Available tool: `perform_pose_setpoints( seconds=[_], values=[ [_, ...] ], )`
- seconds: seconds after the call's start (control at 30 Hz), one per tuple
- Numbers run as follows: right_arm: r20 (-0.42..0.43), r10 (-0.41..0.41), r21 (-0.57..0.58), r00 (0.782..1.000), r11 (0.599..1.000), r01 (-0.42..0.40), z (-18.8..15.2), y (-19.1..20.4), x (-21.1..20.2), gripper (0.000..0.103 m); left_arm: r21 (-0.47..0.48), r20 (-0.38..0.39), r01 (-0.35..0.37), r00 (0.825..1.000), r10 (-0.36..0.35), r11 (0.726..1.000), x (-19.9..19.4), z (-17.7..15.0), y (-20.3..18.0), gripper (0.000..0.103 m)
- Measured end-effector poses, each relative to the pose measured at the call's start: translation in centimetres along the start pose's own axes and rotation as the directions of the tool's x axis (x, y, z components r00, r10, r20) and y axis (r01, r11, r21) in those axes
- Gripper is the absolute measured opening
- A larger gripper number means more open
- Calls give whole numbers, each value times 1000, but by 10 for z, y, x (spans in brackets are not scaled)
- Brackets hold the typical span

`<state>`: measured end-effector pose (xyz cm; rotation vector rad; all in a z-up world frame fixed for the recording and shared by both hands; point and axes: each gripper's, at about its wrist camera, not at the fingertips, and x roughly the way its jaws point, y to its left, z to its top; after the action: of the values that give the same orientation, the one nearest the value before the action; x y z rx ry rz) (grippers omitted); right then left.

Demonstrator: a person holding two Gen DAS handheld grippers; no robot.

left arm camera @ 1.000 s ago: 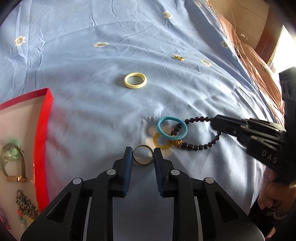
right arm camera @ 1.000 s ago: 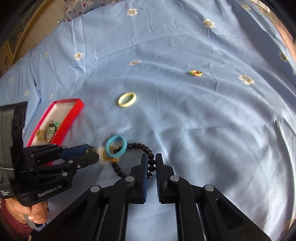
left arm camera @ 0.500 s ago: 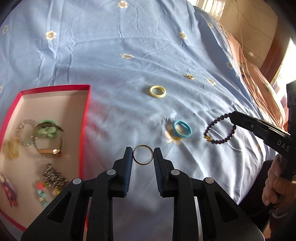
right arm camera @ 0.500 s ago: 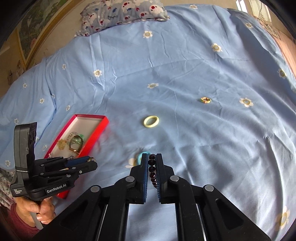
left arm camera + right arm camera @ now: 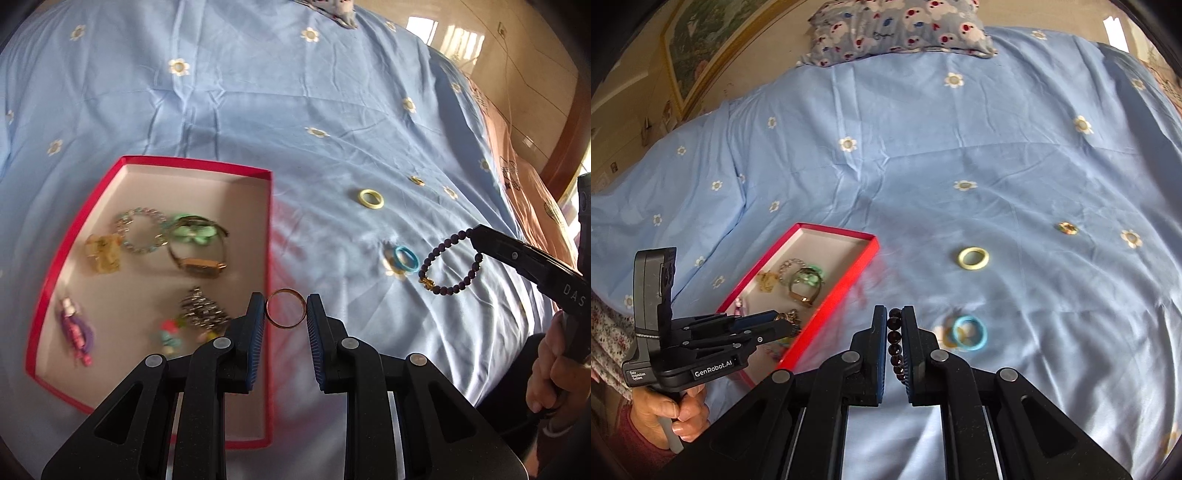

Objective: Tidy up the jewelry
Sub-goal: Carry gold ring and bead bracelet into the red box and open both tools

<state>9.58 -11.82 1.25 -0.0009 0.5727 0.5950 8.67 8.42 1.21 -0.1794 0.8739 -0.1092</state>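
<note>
Left hand-held gripper angled down, clamped on gold ring, red box edge beneath. Right hand-held gripper tilted down, pinching bead bracelet.

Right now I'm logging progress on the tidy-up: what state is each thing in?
Left gripper: shut on gold ring, lifted by the box's edge.
Right gripper: shut on bead bracelet, which hangs clear of the sheet.
Red box: open, holding several pieces.
Blue ring: loose on the sheet.
Yellow ring: loose on the sheet.
Small gold piece: loose on the sheet.
</note>
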Motion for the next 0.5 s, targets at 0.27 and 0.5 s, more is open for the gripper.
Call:
perform_pose_setpoints(
  seconds=[0.27, 0.5],
  values=[
    [-19, 60, -41, 998, 997, -61, 3, 32, 17, 7, -60, 3, -64, 998, 64, 996, -13, -9, 41, 21],
    [-43, 108, -73, 993, 991, -111, 3, 57, 30, 7, -107, 0, -104, 995, 105, 989, -23, -19, 68, 21]
  ],
)
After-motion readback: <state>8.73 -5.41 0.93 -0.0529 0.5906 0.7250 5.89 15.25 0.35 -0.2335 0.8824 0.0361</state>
